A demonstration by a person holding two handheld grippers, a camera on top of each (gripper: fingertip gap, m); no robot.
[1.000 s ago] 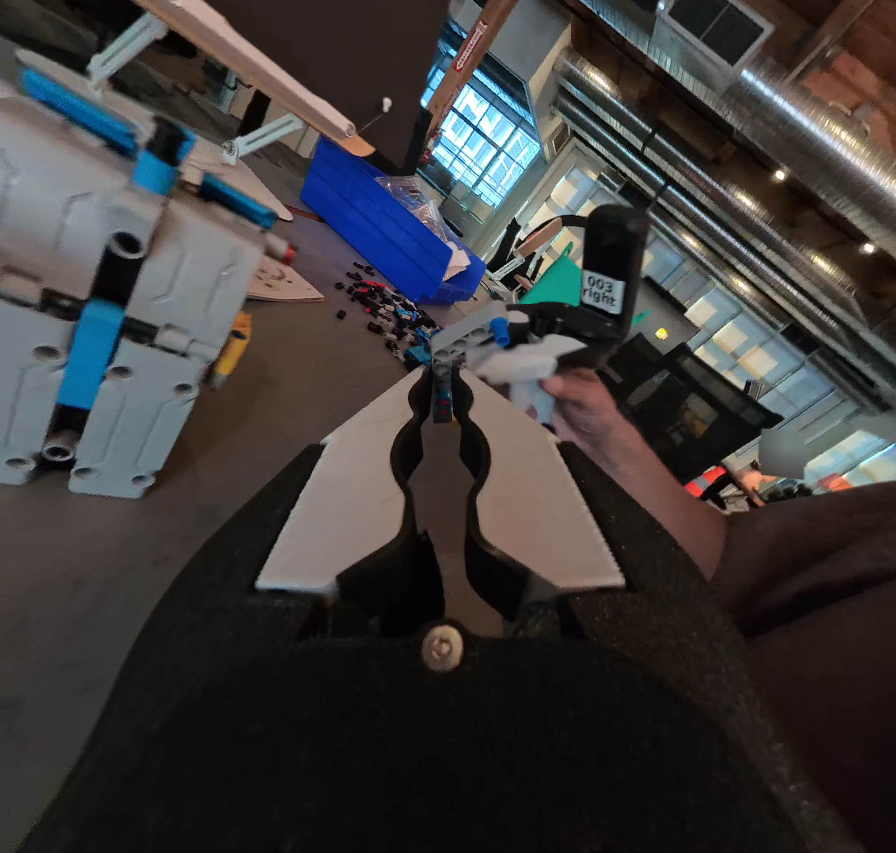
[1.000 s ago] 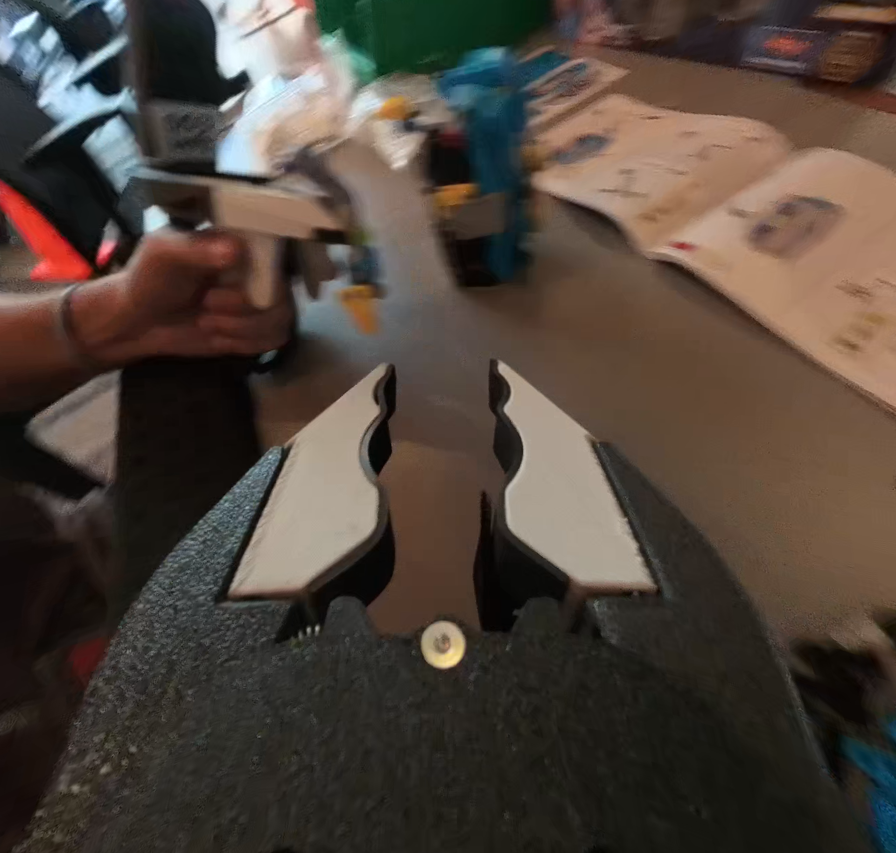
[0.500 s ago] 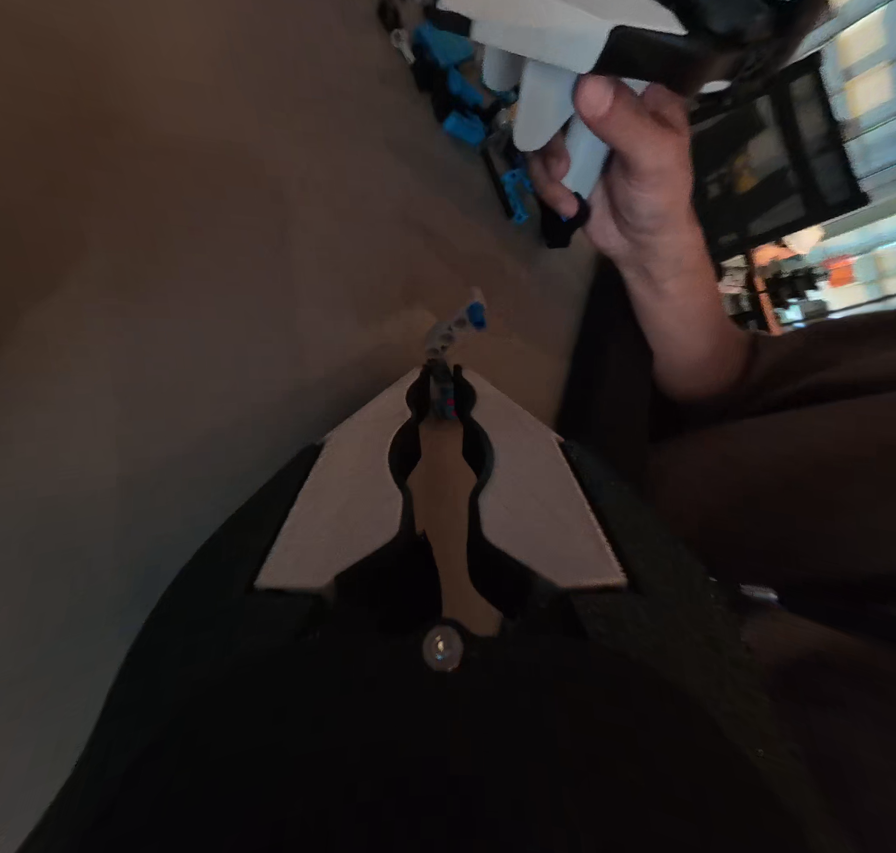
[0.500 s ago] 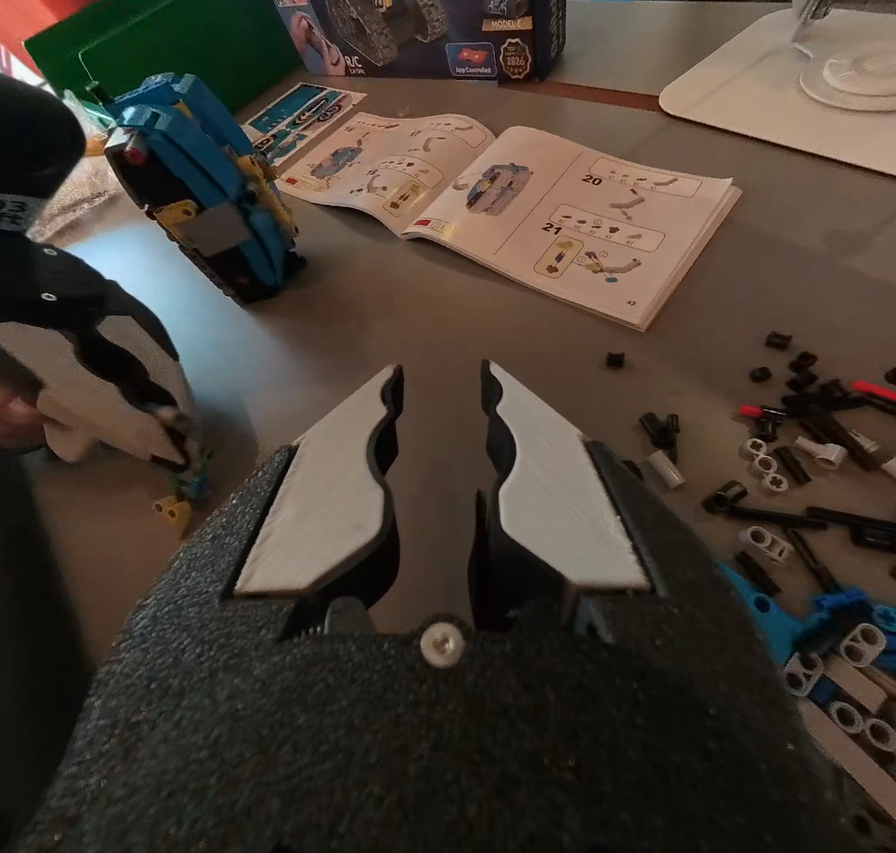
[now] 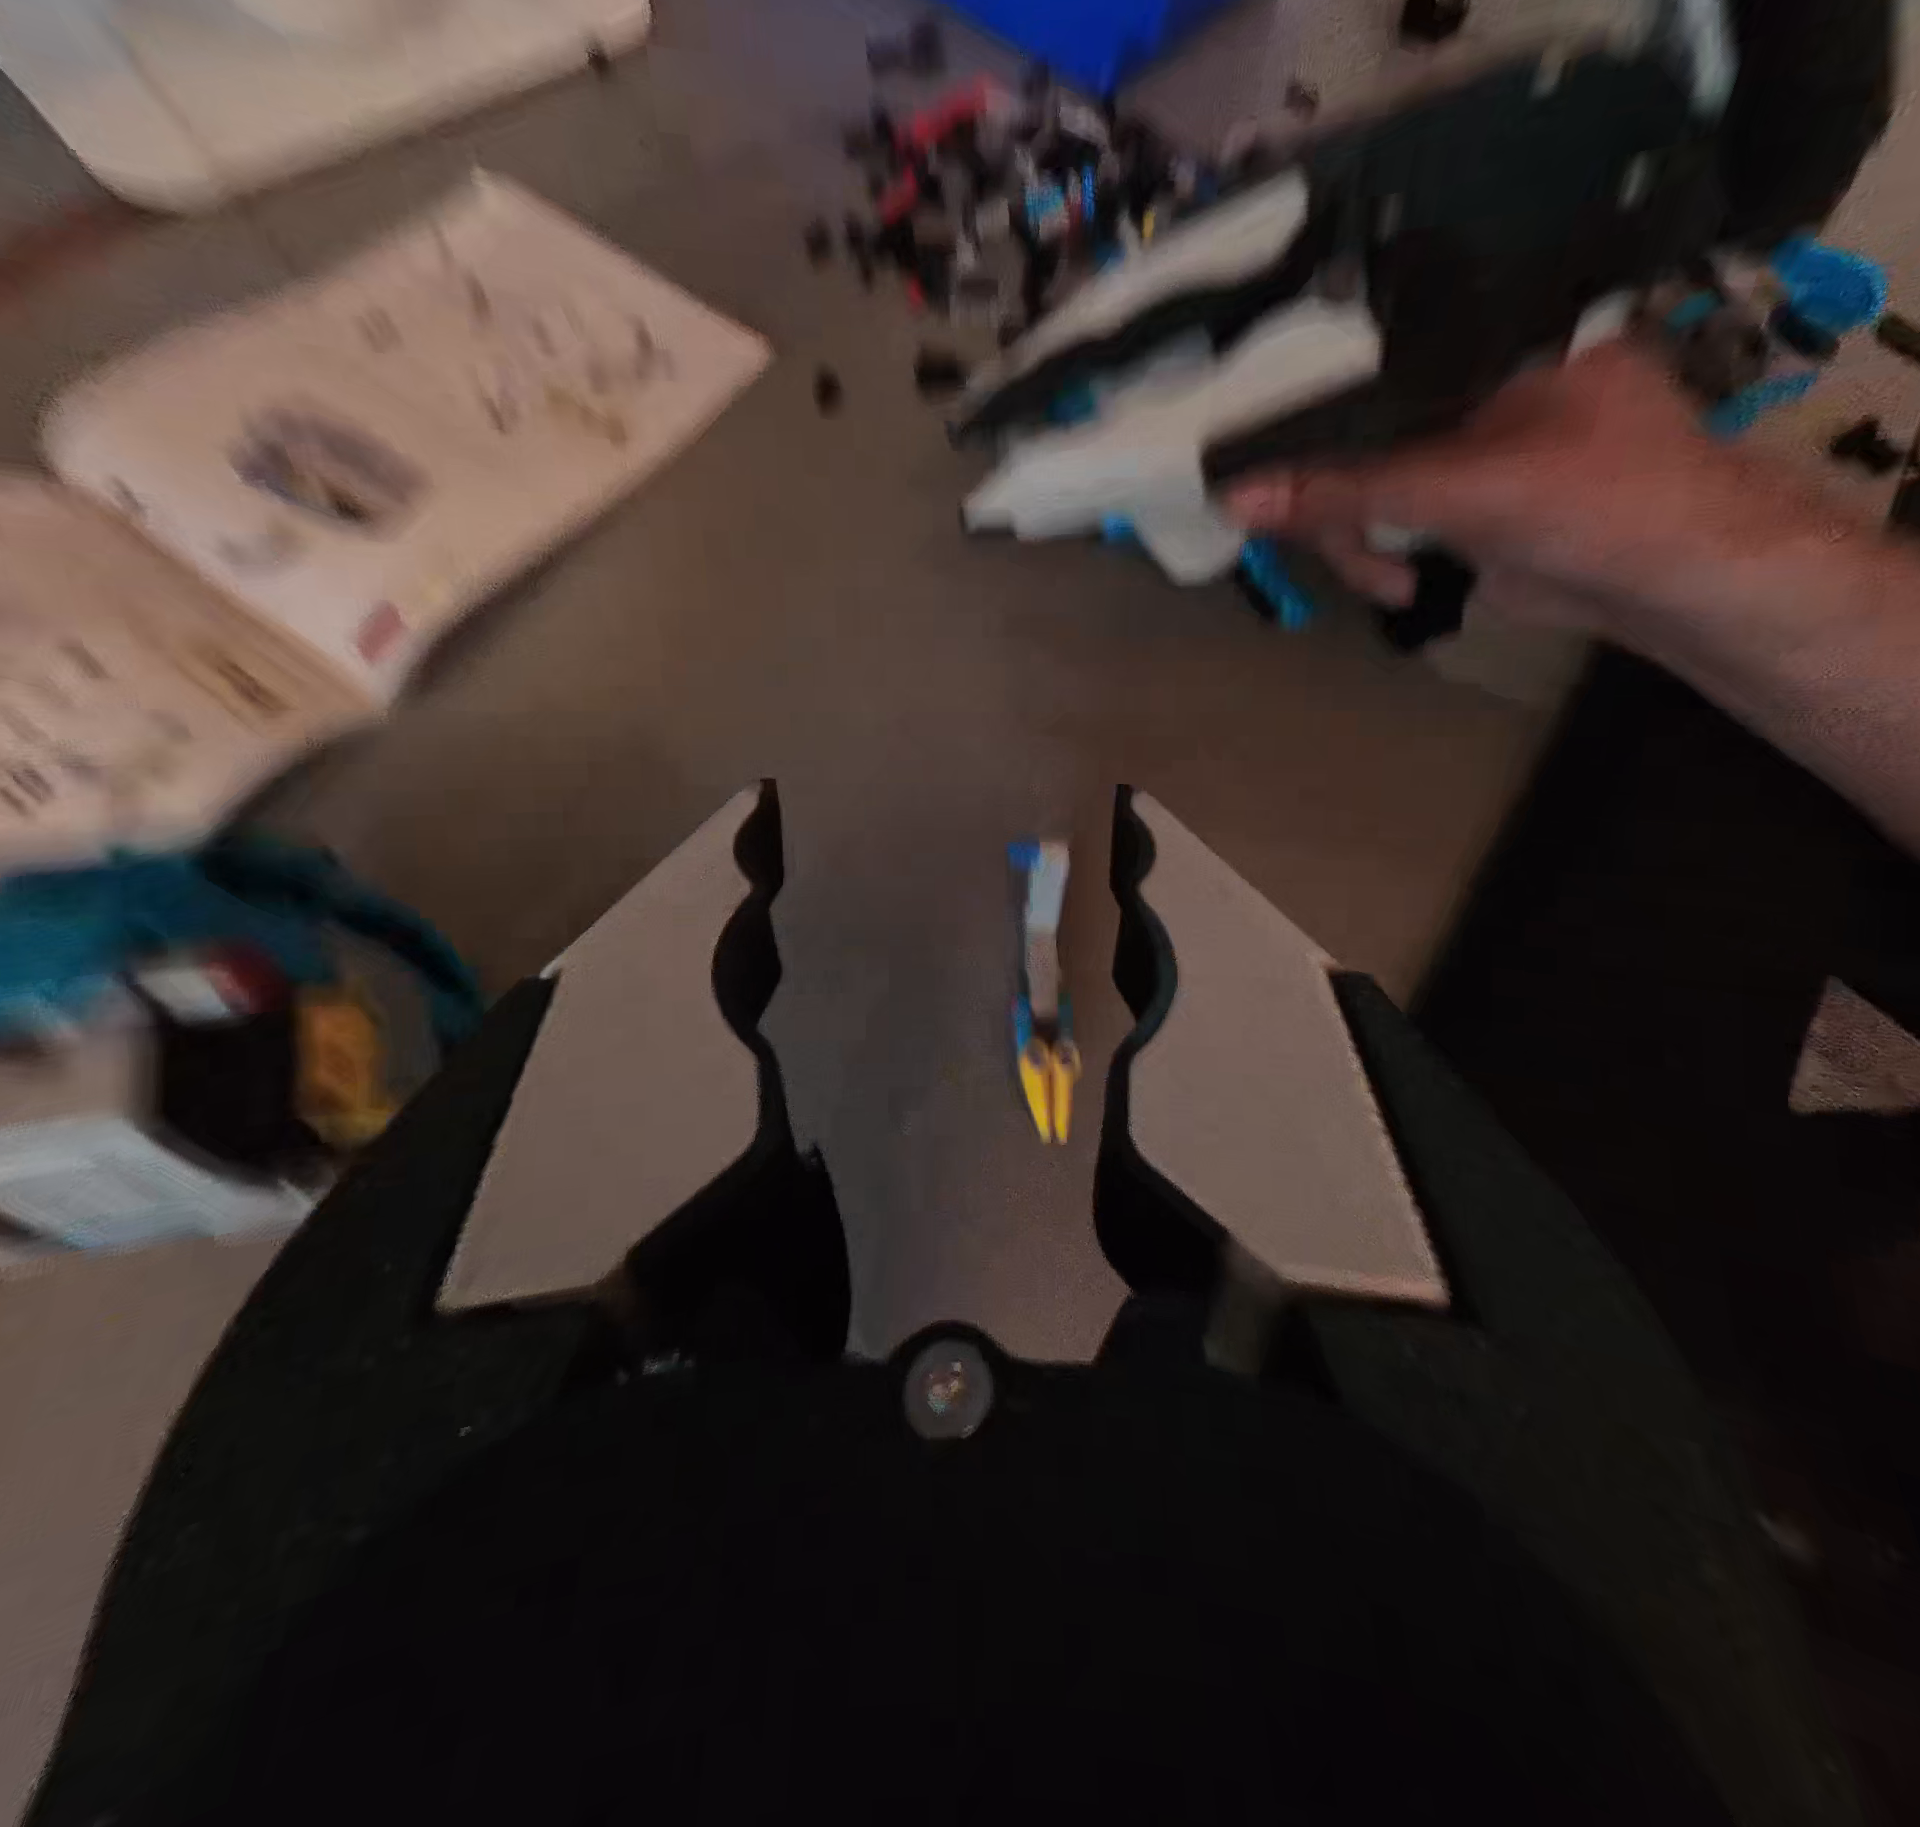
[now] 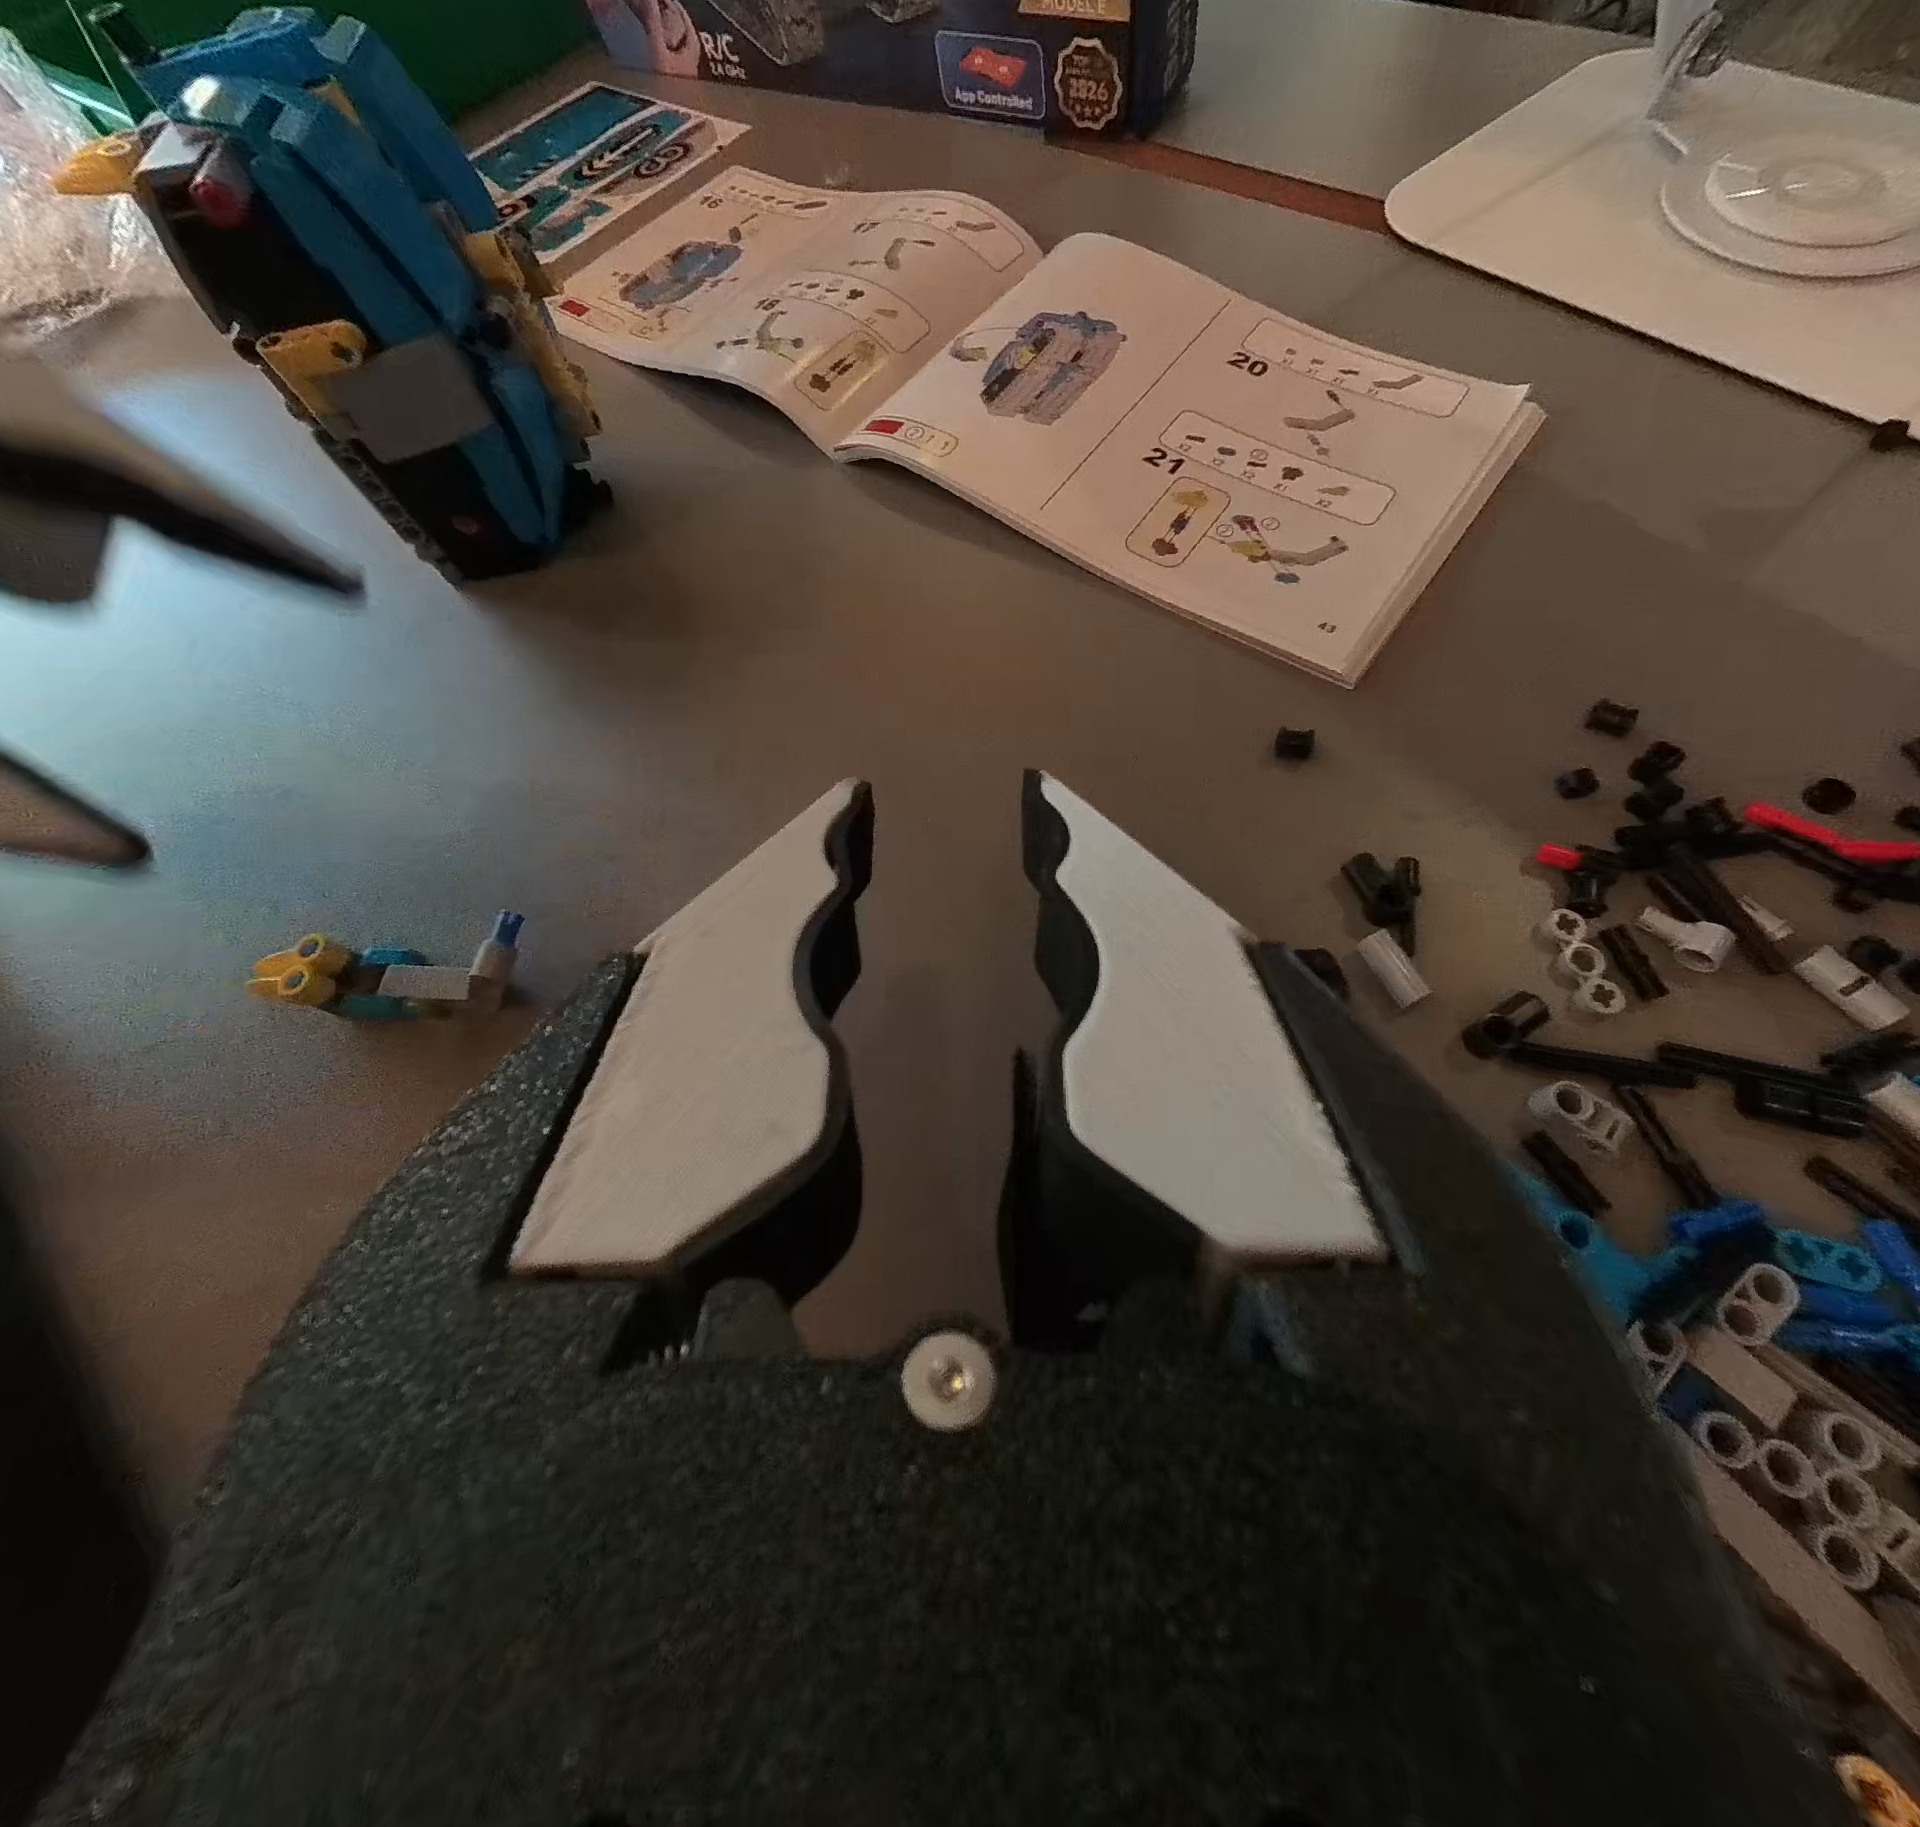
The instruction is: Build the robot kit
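Jaws of both the left gripper [image 5: 940,801] and right gripper [image 6: 948,790] are gaping empty; small brick assembly [image 5: 1044,988] is lying on the tabletop [image 6: 831,655] at the left gripper's one o'clock.

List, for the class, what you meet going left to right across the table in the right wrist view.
Small yellow, blue and grey brick piece → blue brick model standing upright → open instruction booklet → lone black pin → pile of loose black, white, red and blue parts.

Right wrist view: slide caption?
Open right gripper above grey table, small brick assembly lying at left, loose parts at right.
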